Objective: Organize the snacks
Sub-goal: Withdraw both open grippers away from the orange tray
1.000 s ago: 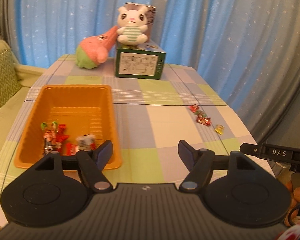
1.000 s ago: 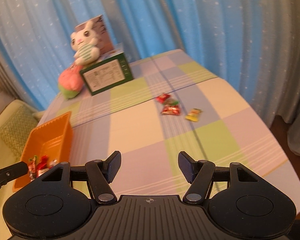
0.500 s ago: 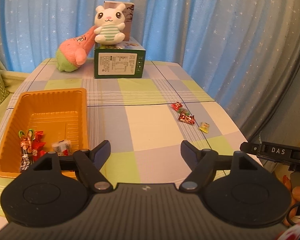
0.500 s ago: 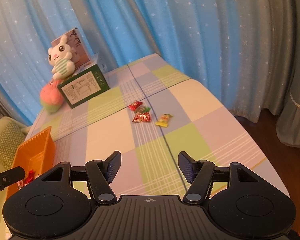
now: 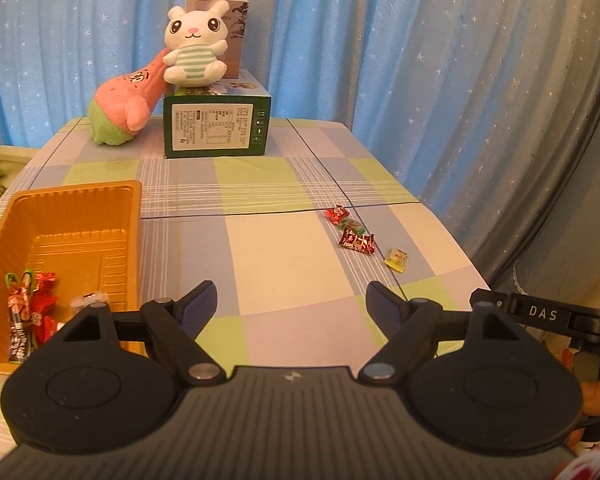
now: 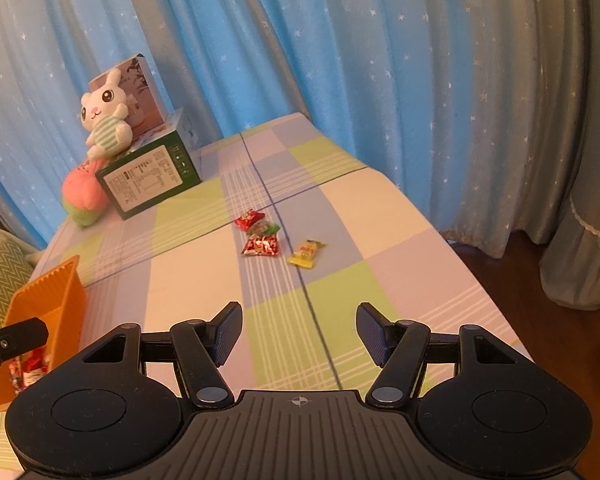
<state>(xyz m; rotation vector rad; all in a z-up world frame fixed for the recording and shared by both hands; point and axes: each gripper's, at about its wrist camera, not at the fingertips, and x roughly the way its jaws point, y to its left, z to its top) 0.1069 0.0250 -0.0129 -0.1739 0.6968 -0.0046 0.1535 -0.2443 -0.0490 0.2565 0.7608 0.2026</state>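
Observation:
An orange tray [image 5: 80, 216] sits at the table's left, with several wrapped snacks [image 5: 30, 312] in its near end; it also shows in the right wrist view [image 6: 56, 300]. Loose on the cloth at right lie a red candy [image 5: 337, 214], a green-and-red candy [image 5: 352, 225], a dark red packet [image 5: 356, 242] and a yellow candy [image 5: 396, 259]. The right wrist view shows the red packet [image 6: 261, 246] and the yellow candy [image 6: 306, 254]. My left gripper [image 5: 292, 304] is open and empty above the near table. My right gripper [image 6: 299, 332] is open and empty, short of the candies.
A green box [image 5: 216, 124] stands at the back with a white bunny plush [image 5: 194, 46] on top and a pink-green plush [image 5: 124, 108] beside it. Blue curtains hang behind. The table's right edge [image 6: 460, 256] drops to a wooden floor. A cushion [image 6: 0, 276] lies left.
Both views have swung right and drawn back a little: the tray has slid toward the left edge and the loose candies sit nearer the centre. Both grippers stay open.

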